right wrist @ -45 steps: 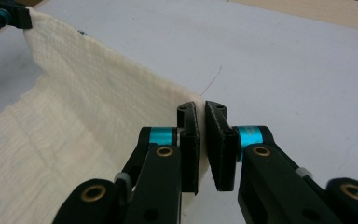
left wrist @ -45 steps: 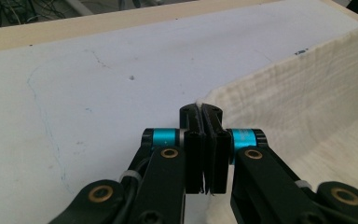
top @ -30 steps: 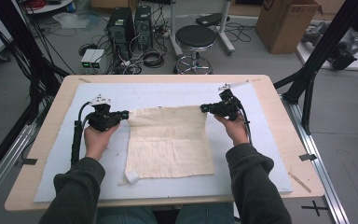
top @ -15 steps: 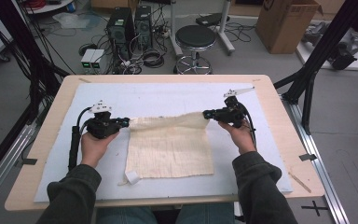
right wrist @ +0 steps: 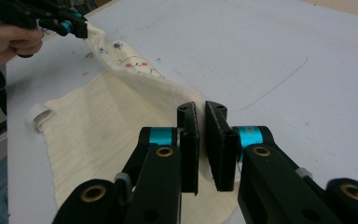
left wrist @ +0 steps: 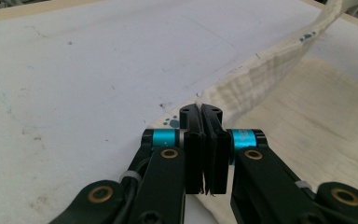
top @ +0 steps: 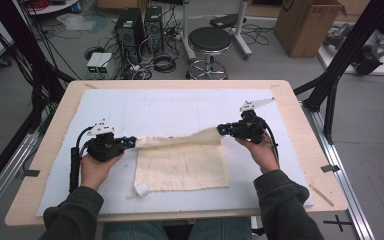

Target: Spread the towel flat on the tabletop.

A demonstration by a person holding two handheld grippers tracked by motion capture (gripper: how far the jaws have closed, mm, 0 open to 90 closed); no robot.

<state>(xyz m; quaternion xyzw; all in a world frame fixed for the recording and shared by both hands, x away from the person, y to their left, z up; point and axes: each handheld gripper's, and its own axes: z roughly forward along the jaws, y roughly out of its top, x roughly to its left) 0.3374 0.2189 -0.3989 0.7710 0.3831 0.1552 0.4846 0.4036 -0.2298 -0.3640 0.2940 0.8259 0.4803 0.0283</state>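
Observation:
A cream cloth (top: 180,167) lies on the white mat (top: 180,107), with its far edge lifted into a taut band between the two grippers. My left gripper (top: 132,142) is shut on the far left corner. In the left gripper view, the jaws (left wrist: 200,109) pinch the cloth (left wrist: 270,79), which stretches away to the upper right. My right gripper (top: 221,129) is shut on the far right corner. The right gripper view has its jaws (right wrist: 201,109) clamped on the cloth's (right wrist: 98,121) edge, and the left gripper (right wrist: 77,28) holds the other end at the top left.
A small white tag (top: 141,189) sticks out at the cloth's near left corner. The wooden table (top: 300,115) borders the mat, and a thin stick (top: 322,195) lies at its front right. A stool (top: 209,40), computer towers (top: 137,25) and a cardboard box (top: 307,25) stand beyond.
Both hands have drawn back toward the person, carrying the cloth's far edge with them. That edge has risen off the mat and now hangs stretched above the rest of the cloth.

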